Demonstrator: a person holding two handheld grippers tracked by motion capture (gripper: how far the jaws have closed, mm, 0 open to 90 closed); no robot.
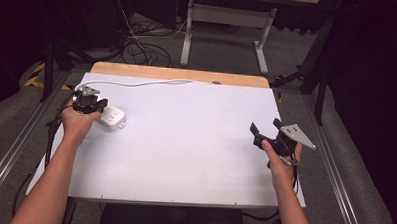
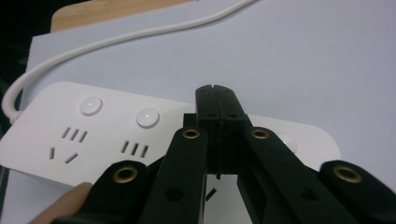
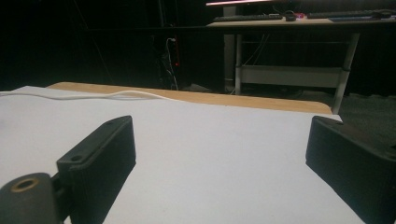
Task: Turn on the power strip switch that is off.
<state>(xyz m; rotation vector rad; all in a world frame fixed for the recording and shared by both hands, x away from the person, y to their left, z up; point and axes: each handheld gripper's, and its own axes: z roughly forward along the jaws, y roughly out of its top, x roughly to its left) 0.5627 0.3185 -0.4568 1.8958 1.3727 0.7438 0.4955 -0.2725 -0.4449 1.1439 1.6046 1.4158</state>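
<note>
1. High view is showing the power strip (image 1: 111, 117) lying flat near the left edge of the white table (image 1: 195, 147), with its white cord (image 1: 147, 82) running off along the far side toward the wooden edge.
2. Left gripper (image 1: 89, 105) is hovering right over the strip's near-left end; in the left gripper view its jaws are pressing flat together with nothing between them, tips poised above the strip's top face (image 2: 93, 135).
3. Right gripper (image 1: 268, 132) is resting well apart on the right side of the table, jaws standing wide and holding nothing; the right gripper view is looking across bare table between them.
4. Appearance: strip is reading as a white, glossy, rounded-corner bar carrying round push buttons (image 2: 91, 105) above each socket group, with slot openings below them.
5. Handling judgement: body is looking like rigid hard plastic, light, smooth, so likely to be sliding on the table under a sideways push. Cord is looking soft and will be tugging on the strip if it is dragged.
6. Grip judgement: taking it across the narrow width, on the long side walls, is seeming safest; closed jaw tips are suiting a button press, straight down to avoid skating off.
</note>
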